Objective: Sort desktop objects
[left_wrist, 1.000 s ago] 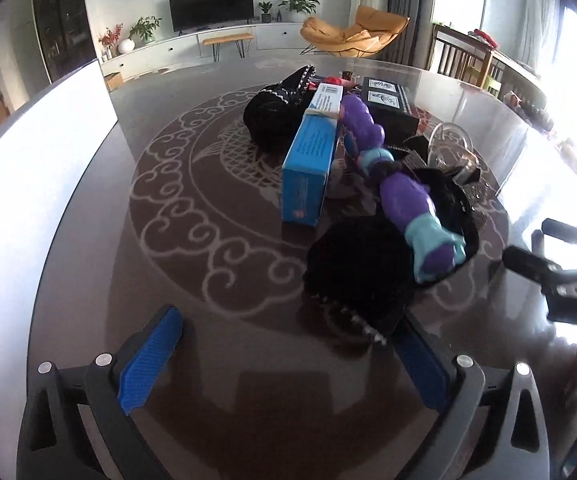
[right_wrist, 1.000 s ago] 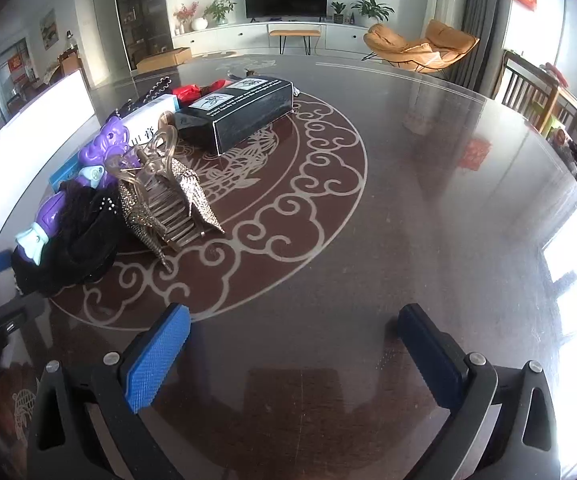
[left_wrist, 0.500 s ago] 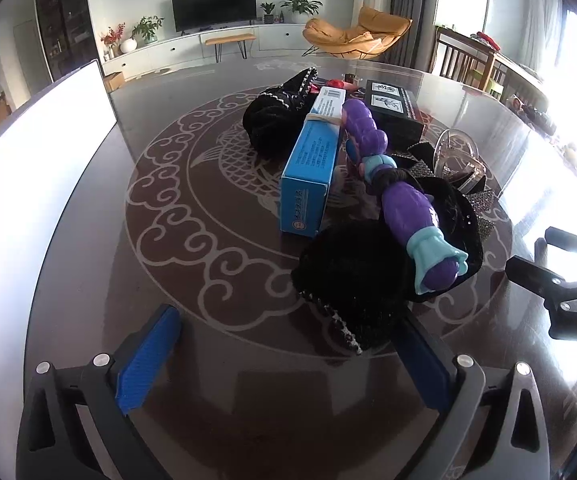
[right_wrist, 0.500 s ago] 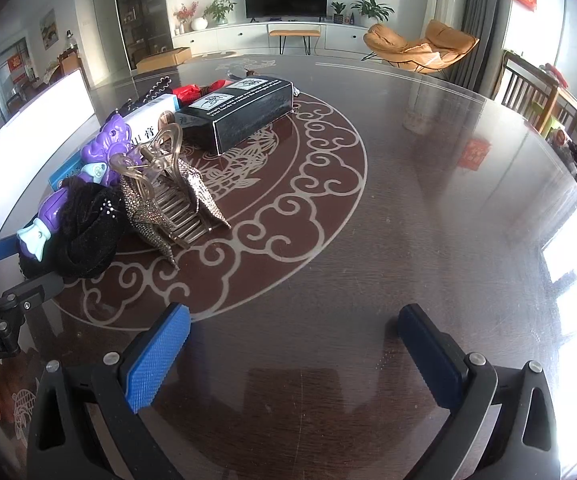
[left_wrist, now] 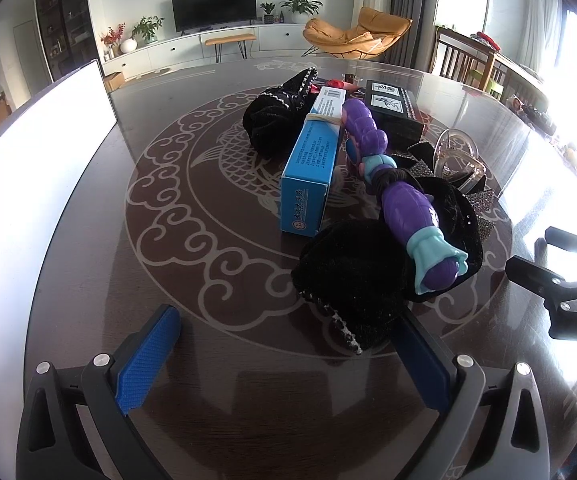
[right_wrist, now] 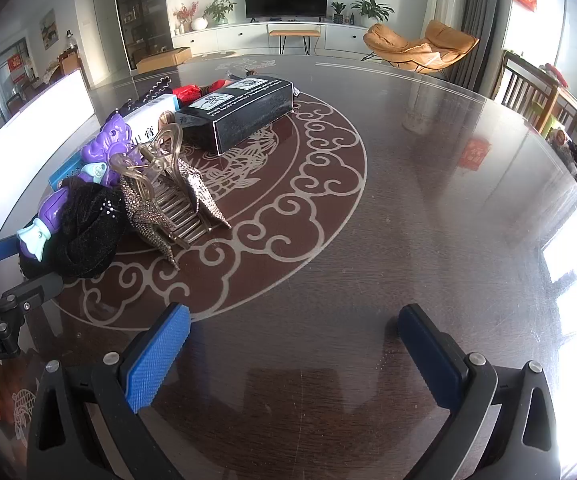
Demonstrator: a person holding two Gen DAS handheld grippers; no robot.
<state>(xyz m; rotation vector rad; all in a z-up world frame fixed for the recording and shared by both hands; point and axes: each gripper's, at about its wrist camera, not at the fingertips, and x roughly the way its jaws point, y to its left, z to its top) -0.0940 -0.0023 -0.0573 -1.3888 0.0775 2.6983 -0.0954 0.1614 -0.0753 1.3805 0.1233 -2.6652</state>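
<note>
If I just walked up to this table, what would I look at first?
Probably the bright purple toy with its pale blue flared end, lying across a fuzzy black scrunchie near the open left gripper. Next to it sits a long blue box, and beyond that a sparkly hair claw and a black box, all on the swirly table.

Toy (left_wrist: 404, 200) on scrunchie (left_wrist: 352, 280), box (left_wrist: 312, 160) left.
</note>
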